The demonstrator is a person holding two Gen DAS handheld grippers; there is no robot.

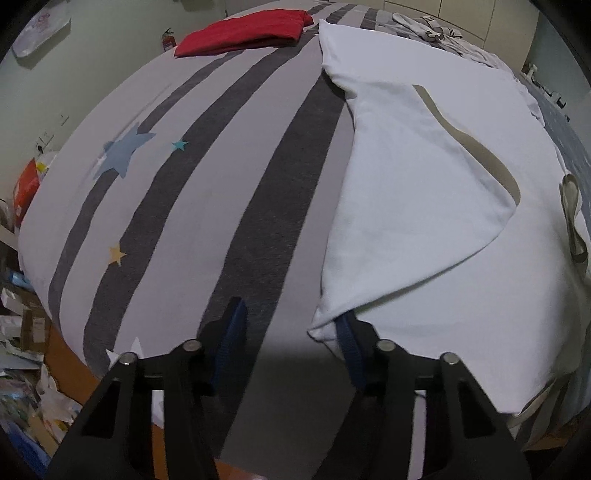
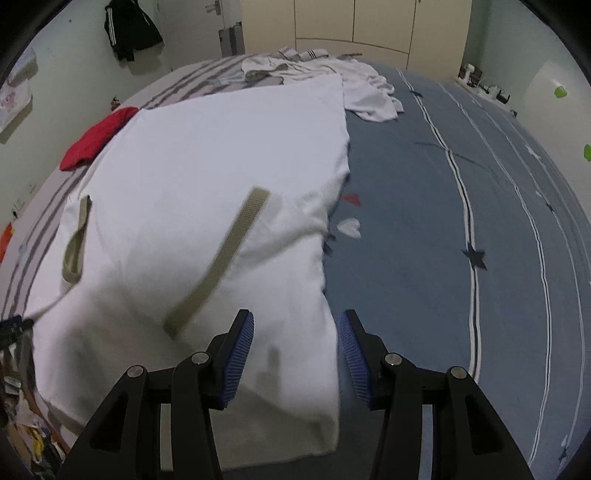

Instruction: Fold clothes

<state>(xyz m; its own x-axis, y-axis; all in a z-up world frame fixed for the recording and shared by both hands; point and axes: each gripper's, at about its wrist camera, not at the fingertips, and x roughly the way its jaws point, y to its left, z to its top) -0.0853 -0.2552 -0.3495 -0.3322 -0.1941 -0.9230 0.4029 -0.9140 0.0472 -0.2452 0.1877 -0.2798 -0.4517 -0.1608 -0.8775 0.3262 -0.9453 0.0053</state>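
A white T-shirt (image 1: 436, 206) with khaki trim lay spread over the bed (image 1: 207, 206), filling the right half of the left wrist view and the left and centre of the right wrist view (image 2: 207, 177). One sleeve had been folded inward across the body, its khaki cuff (image 1: 476, 147) showing as a curved band in the upper right of the left view. A second khaki-edged sleeve (image 2: 218, 262) ran diagonally across the shirt in the middle of the right view, and the khaki collar (image 2: 75, 240) sat at the left edge there.

The left hand-held gripper (image 1: 291, 325) stood at the bottom centre of its frame with its jaws apart; the right finger's blue pad (image 1: 349, 350) was partly hidden by the shirt's near corner, while the left pad hung over the grey striped bedsheet. I couldn't tell whether that pad actually touched the cloth.

The right hand-held gripper (image 2: 297, 350) also had its jaws apart, straddling the shirt's right edge at the bottom centre, with one blue pad (image 2: 238, 363) over white fabric and the other over the blue sheet (image 2: 424, 229).

A folded red garment (image 1: 243, 33) rested at the top of the left view, well apart from the shirt. Crumpled white clothes (image 2: 332, 81) lay at the far end of the bed, top centre of the right view.
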